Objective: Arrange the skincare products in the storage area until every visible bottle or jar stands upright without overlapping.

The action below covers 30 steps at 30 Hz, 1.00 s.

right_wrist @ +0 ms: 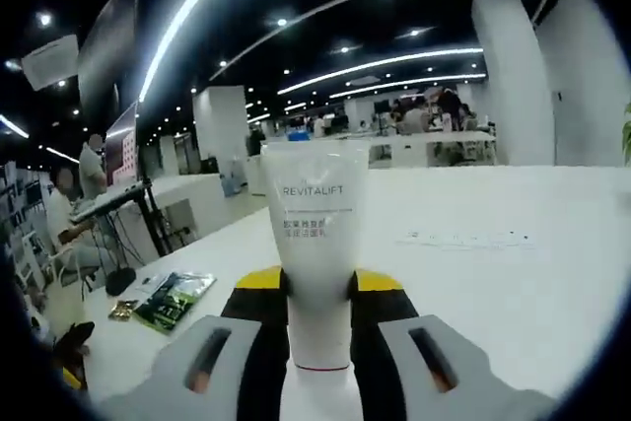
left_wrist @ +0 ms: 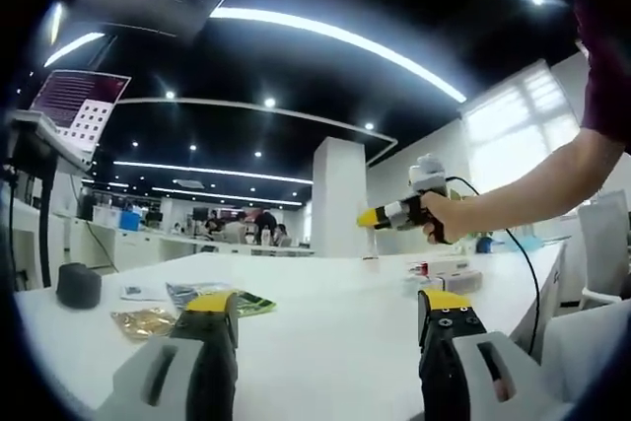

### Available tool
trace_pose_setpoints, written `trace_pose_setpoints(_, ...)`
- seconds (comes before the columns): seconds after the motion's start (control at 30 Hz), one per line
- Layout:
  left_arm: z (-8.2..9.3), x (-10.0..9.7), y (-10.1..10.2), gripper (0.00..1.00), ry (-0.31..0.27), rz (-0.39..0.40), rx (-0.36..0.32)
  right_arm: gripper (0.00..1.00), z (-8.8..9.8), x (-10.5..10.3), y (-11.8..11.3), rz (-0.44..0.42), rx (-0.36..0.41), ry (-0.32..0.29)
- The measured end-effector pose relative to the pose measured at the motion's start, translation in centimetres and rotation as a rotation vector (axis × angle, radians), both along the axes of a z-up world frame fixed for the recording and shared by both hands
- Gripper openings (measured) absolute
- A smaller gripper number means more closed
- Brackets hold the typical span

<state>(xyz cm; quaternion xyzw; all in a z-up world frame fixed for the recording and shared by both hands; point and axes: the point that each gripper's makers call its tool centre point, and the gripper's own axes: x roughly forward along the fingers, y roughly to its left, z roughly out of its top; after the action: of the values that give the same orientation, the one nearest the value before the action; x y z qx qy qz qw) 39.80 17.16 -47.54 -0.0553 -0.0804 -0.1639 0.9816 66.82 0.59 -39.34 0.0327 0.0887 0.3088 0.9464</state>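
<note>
A white tube (right_wrist: pixel 315 224) printed REVITALIFT stands upright between my right gripper's (right_wrist: pixel 320 288) yellow-tipped jaws, cap end down, and the jaws are shut on it. My left gripper (left_wrist: pixel 327 308) is open above the white table (left_wrist: pixel 325 342) with nothing between its jaws. In the left gripper view a person's hand holds the right gripper (left_wrist: pixel 399 212) up in the air over the table's far right part. Small boxes and jars (left_wrist: pixel 439 275) lie on the table beneath that hand, too small to tell apart.
A green packet (left_wrist: pixel 237 301) and a gold sachet (left_wrist: pixel 143 320) lie at the table's left, beside a dark grey block (left_wrist: pixel 79 285). The same green packet (right_wrist: pixel 175 298) lies left of the tube. A white chair (left_wrist: pixel 603 244) stands at the right. People sit at distant desks.
</note>
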Motion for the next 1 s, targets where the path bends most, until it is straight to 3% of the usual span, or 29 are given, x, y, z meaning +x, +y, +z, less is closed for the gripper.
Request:
trace_pose_setpoints(0.13,0.0,-0.2,0.1,0.76,-0.007,0.002,0.001,0.21,0.6,0.6,1.3,-0.022,0.076,-0.052)
trace_pose_setpoints(0.23,-0.2,0.0,0.1,0.74,-0.009,0.0,0.031,0.21,0.4,1.5,1.9,-0.074,0.08,-0.073)
trace_pose_setpoints(0.3,-0.2,0.1,0.1,0.73,-0.014,0.005,0.039,0.21,0.0,2.2,2.0,-0.124,0.103,-0.057)
trace_pose_setpoints(0.4,-0.2,0.0,0.1,0.73,-0.016,0.005,0.043,0.21,-0.3,3.0,2.0,-0.17,0.1,-0.055)
trace_pose_setpoints(0.5,-0.6,0.3,-0.1,0.73,-0.015,0.006,0.079,0.21,-0.3,3.7,2.0,-0.224,0.018,-0.101)
trace_pose_setpoints(0.8,-0.5,0.6,-0.1,0.72,-0.022,0.017,0.085,0.22,-0.5,4.3,3.8,-0.291,0.03,-0.127)
trace_pose_setpoints(0.93,-0.7,0.6,-0.2,0.68,-0.019,0.006,0.099,0.22,-0.8,4.5,3.9,-0.357,0.071,-0.129)
trace_pose_setpoints(1.0,-0.7,0.6,-0.1,0.67,-0.023,0.007,0.1,0.22,-1.2,4.6,4.3,-0.359,0.051,-0.126)
